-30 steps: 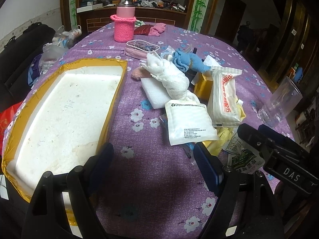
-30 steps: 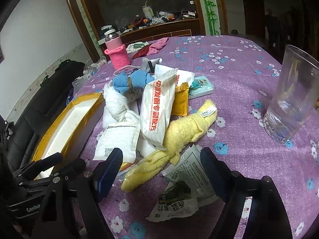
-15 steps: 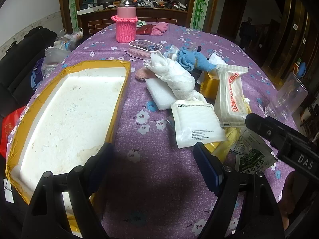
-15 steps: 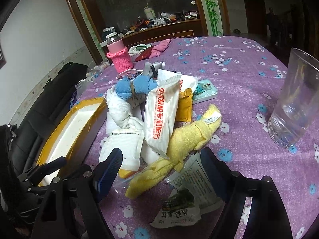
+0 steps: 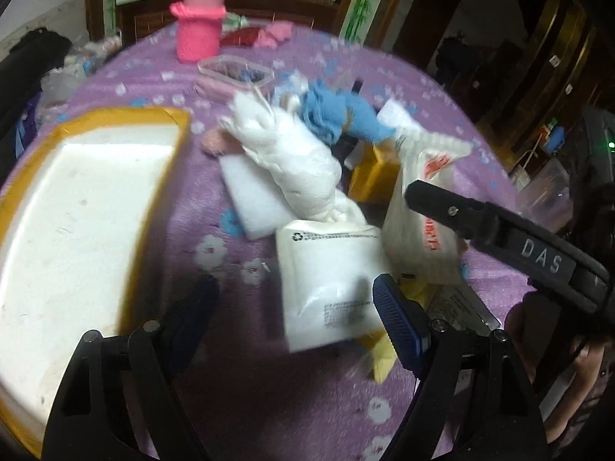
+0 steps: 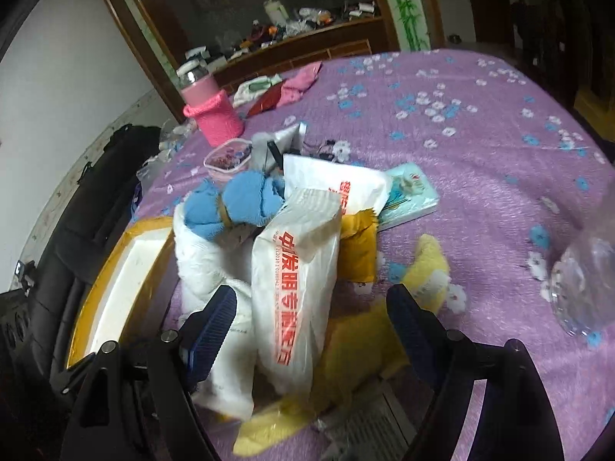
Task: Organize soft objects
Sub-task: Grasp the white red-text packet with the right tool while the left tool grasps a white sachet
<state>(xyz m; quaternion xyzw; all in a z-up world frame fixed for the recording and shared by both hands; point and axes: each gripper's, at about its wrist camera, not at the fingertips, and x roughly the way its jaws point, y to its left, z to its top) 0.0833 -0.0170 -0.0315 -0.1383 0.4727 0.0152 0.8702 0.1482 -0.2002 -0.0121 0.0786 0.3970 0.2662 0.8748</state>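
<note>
Tools [image 6: 307, 322] apart; foam tray [image 5: 77, 207] bare.

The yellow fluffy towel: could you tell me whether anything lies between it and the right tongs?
Yes: the white packet with red lettering lies over the yellow fluffy towel, directly between the open right tongs.

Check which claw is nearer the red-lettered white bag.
Right. The right claw straddles the bag, open, fingers on either side of it. The left claw is open over the flat white pouch, left of the bag.
</note>
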